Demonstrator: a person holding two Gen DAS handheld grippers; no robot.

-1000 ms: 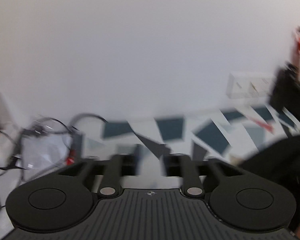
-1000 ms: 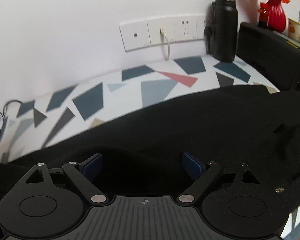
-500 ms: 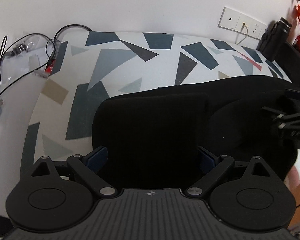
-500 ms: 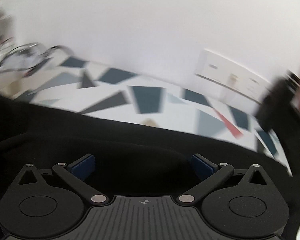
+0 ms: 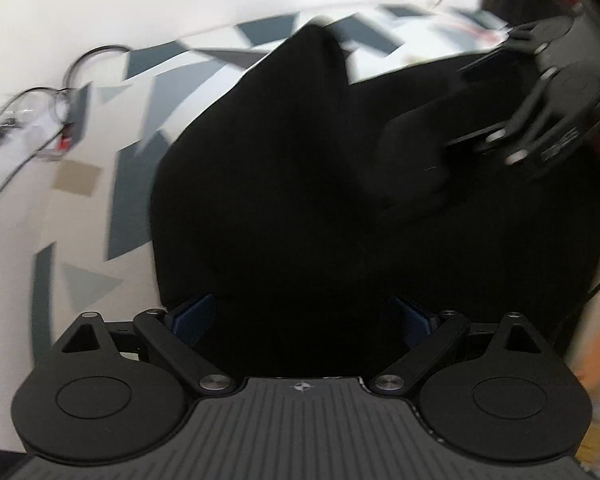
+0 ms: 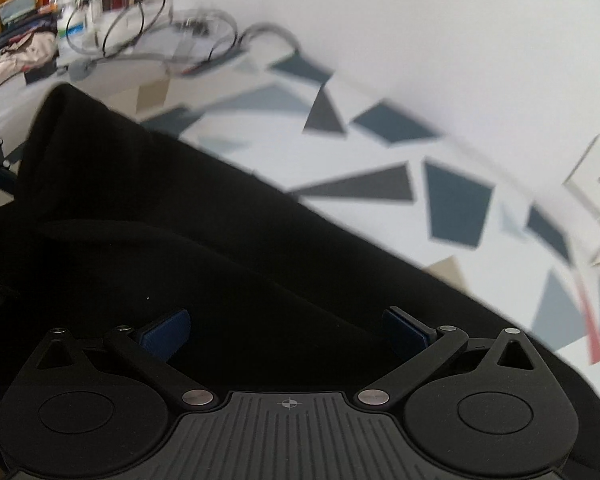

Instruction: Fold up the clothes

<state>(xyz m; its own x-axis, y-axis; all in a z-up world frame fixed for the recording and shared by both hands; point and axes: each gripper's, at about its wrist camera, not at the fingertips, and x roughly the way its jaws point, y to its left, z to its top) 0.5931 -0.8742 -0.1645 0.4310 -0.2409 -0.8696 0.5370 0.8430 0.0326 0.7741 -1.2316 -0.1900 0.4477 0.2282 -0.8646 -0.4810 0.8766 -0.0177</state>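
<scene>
A black garment (image 5: 300, 184) lies on a table with a white top patterned in grey and blue triangles (image 5: 100, 168). My left gripper (image 5: 304, 316) is open, low over the garment's near edge, blue pads wide apart. My right gripper (image 6: 286, 330) is open over the black cloth (image 6: 160, 248), which fills the lower left of its view. The right gripper also shows in the left wrist view (image 5: 540, 92), blurred, above the garment's right part. A fold or peak of cloth (image 5: 320, 52) rises at the far side.
Cables and small clutter (image 5: 40, 112) lie at the table's left end by the white wall; they also show in the right wrist view (image 6: 140, 32). A wall socket plate (image 6: 596, 184) is at the right. Patterned table surface (image 6: 380, 152) lies beyond the garment.
Both grippers have swung quickly; views are blurred. The left gripper has gone from shut to open and dropped close over the garment. The right gripper has turned left, staying open.
</scene>
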